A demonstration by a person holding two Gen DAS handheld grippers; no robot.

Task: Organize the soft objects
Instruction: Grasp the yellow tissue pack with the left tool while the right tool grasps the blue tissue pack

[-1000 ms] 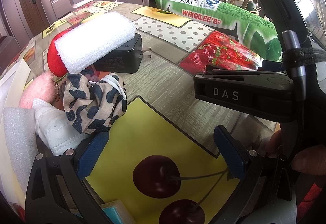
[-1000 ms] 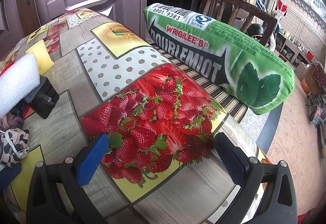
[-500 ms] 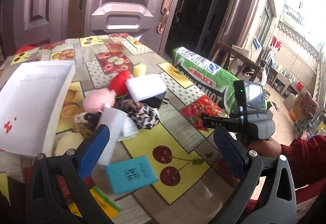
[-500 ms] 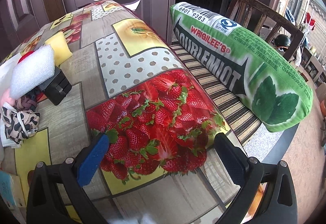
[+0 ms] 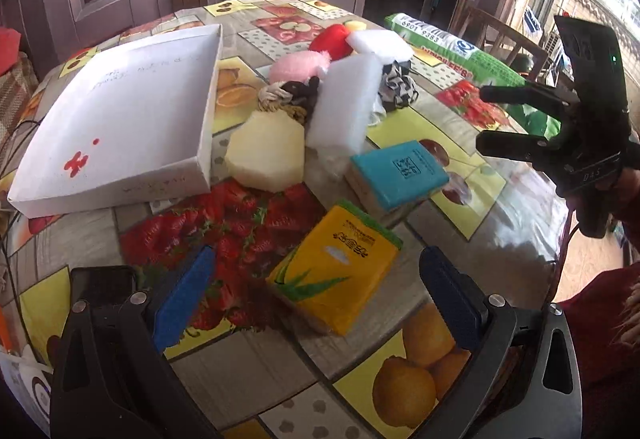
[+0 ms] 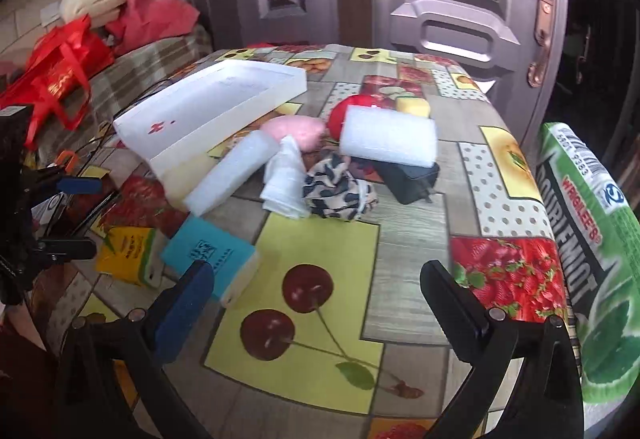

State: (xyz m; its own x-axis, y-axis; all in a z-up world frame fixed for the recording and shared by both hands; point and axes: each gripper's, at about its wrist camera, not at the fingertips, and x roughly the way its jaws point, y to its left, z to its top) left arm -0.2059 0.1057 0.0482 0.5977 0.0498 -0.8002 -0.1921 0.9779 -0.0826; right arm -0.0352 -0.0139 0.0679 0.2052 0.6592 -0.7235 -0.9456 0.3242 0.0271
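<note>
Grippers both hang above the table with nothing between their blue pads: my left gripper spread wide over a yellow tissue pack, my right gripper spread over the cherry print. Past them the soft things lie heaped beside the white box: a white foam block resting on a black charger, a leopard-print cloth, a pink plush, a pale yellow sponge.
</note>
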